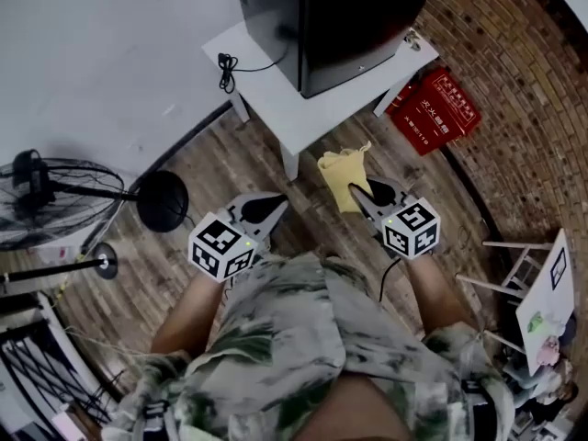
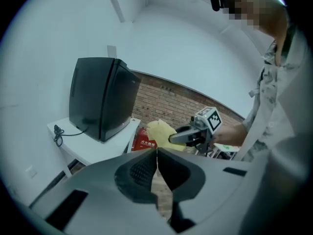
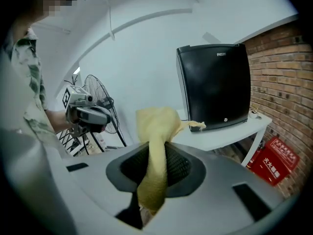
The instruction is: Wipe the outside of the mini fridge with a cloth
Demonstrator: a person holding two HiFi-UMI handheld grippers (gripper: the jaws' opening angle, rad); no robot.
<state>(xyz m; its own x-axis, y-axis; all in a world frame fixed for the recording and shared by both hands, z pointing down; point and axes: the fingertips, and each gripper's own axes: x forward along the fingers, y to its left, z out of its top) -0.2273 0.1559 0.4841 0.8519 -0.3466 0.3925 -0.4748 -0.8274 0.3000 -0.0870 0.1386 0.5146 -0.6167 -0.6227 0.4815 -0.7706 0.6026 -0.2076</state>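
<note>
The black mini fridge (image 1: 344,21) stands on a low white table (image 1: 276,85); it also shows in the left gripper view (image 2: 100,97) and the right gripper view (image 3: 215,84). My right gripper (image 1: 360,189) is shut on a yellow cloth (image 1: 343,177), which bunches up above the jaws (image 3: 155,146) and hangs short of the table's front edge. The left gripper (image 1: 274,208) is shut with nothing in it, its jaws meeting in a thin line (image 2: 157,153). Both grippers are held over the wooden floor, apart from the fridge.
A black power cord (image 1: 227,70) lies on the table left of the fridge. A red box (image 1: 435,110) sits against the brick wall at the right. A standing fan (image 1: 55,196) with a round base (image 1: 162,201) is at the left. A white folding rack (image 1: 533,283) stands at the right.
</note>
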